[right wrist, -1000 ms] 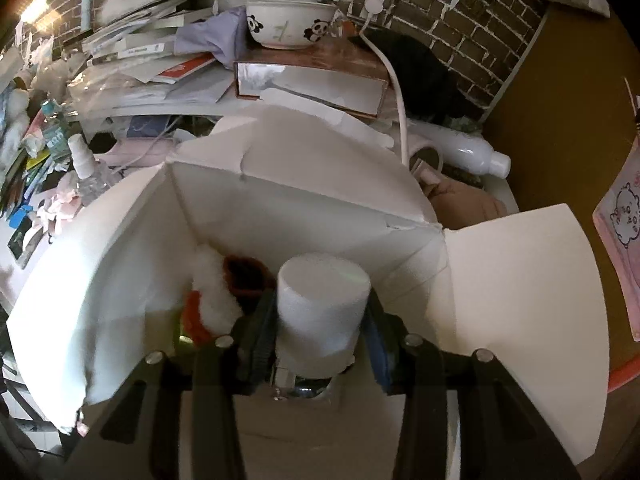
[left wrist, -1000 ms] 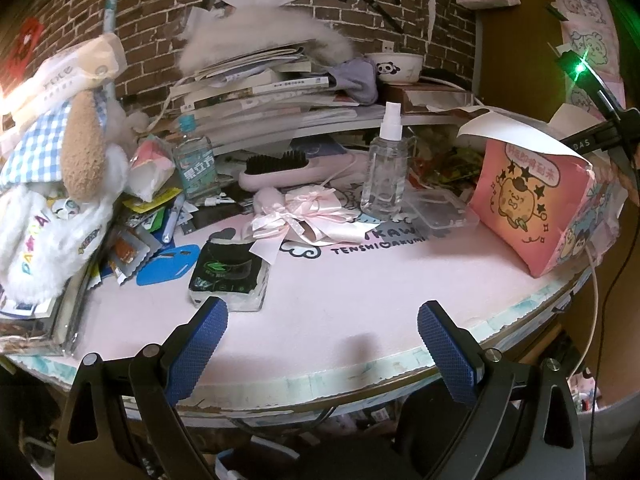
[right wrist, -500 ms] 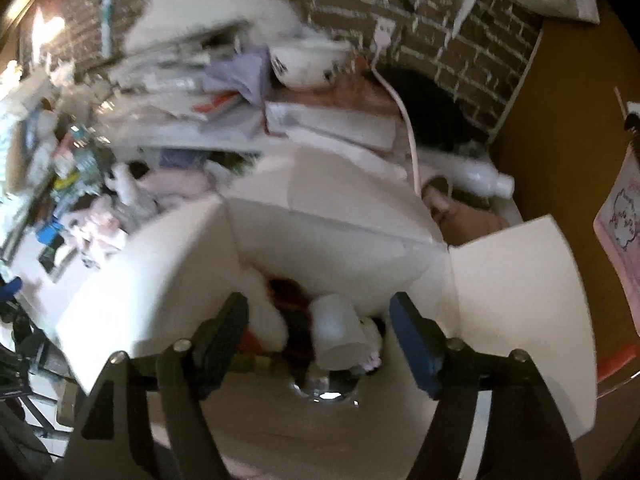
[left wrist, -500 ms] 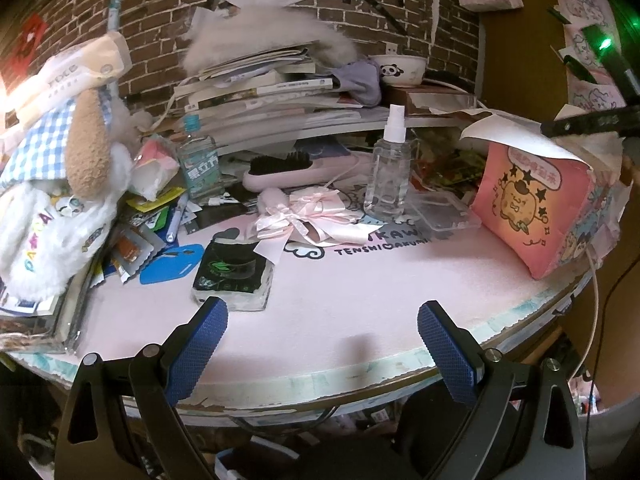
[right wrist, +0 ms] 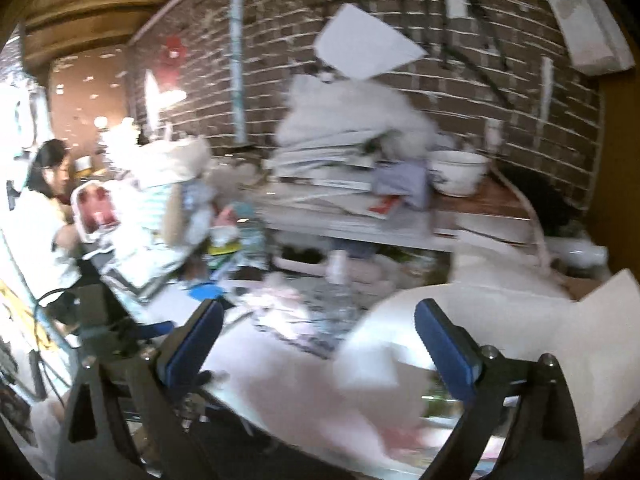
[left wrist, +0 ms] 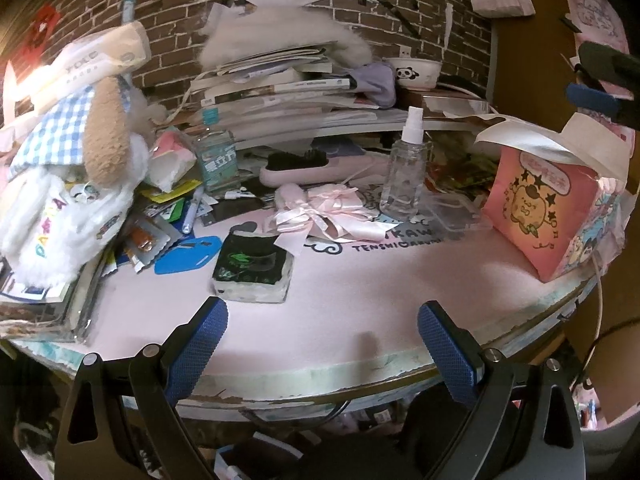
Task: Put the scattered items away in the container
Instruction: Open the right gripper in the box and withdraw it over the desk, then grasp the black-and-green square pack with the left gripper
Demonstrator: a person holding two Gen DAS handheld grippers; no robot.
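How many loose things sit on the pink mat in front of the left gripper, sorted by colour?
Counting only the clearly separate things in the left wrist view:
Pink: 2, the ribbon bow and the hairbrush
Clear: 2, the spray bottle and the flat plastic case
Blue: 1, the flat tag
Black and green: 1, the packet
Total: 6, leaving out the pile at the left, too jumbled to count.

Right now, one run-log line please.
right gripper: jaws just opened, empty | left gripper: open, empty | pink carton: flaps open
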